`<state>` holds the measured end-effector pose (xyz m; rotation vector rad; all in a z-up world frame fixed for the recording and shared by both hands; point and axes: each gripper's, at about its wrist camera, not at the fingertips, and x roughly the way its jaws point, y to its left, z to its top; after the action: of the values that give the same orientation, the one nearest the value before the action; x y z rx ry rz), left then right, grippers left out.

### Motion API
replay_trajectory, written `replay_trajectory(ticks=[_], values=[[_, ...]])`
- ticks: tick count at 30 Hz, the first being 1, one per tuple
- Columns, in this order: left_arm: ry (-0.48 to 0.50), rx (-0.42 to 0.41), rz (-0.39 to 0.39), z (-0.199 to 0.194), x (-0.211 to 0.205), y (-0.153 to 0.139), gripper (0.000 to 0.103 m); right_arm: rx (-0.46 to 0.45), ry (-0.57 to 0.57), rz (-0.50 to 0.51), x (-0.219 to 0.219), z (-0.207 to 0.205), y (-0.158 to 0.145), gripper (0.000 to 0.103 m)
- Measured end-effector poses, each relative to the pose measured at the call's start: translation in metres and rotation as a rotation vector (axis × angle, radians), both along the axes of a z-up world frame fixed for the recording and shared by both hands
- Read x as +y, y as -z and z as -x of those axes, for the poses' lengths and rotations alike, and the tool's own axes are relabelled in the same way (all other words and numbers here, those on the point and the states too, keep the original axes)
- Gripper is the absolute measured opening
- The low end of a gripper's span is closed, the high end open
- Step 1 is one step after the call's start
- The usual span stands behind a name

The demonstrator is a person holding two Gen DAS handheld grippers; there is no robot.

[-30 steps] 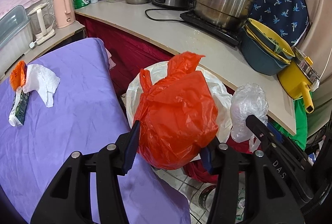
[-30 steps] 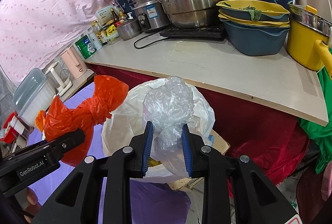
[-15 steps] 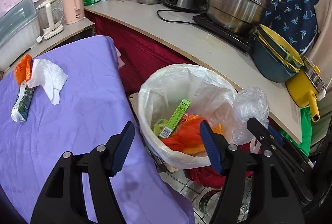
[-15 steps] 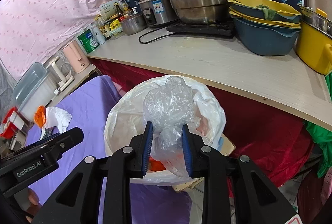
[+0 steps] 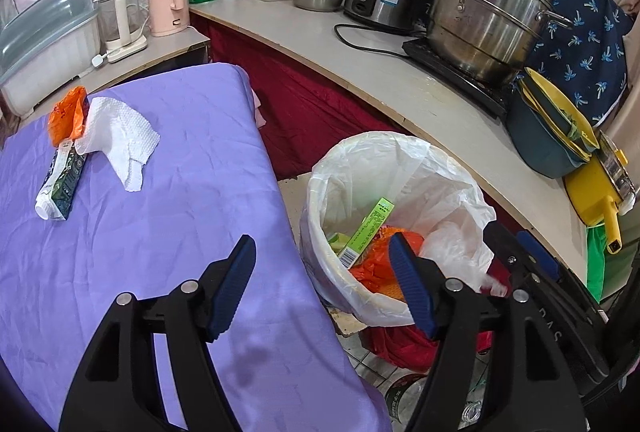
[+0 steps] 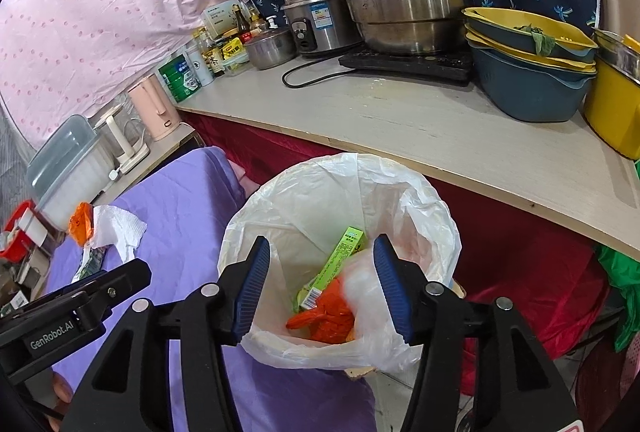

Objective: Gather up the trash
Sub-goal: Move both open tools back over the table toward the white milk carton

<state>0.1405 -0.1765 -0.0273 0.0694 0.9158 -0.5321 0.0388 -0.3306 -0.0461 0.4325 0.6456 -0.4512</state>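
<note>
Both grippers hover at the bin: right gripper over its mouth, jaws opening, nothing pinched; left gripper at the purple table edge, jaws opening, empty. White-lined trash bin on the floor holds an orange bag, a clear bag and a green box. To do the release well: probably open fully, lift clear of the liner rim. Remaining trash lies at the table's far end: white napkin, orange wrapper, flattened carton, long axis running away from the camera, white end nearer.
</note>
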Motion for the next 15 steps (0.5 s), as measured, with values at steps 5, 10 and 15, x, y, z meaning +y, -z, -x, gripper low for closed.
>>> replay_trajectory(ticks=[5, 10, 15], values=[[-0.009, 0.000, 0.004, -0.001, 0.006, 0.000, 0.065, -0.002, -0.005, 0.004, 0.004, 0.000, -0.003, 0.053], [-0.024, -0.003, 0.010, -0.001, 0.014, -0.003, 0.065, -0.004, -0.011, 0.008, 0.011, 0.000, -0.006, 0.054], [-0.043, -0.006, 0.018, -0.002, 0.025, -0.006, 0.067, -0.006, -0.024, 0.017, 0.020, -0.002, -0.010, 0.054]])
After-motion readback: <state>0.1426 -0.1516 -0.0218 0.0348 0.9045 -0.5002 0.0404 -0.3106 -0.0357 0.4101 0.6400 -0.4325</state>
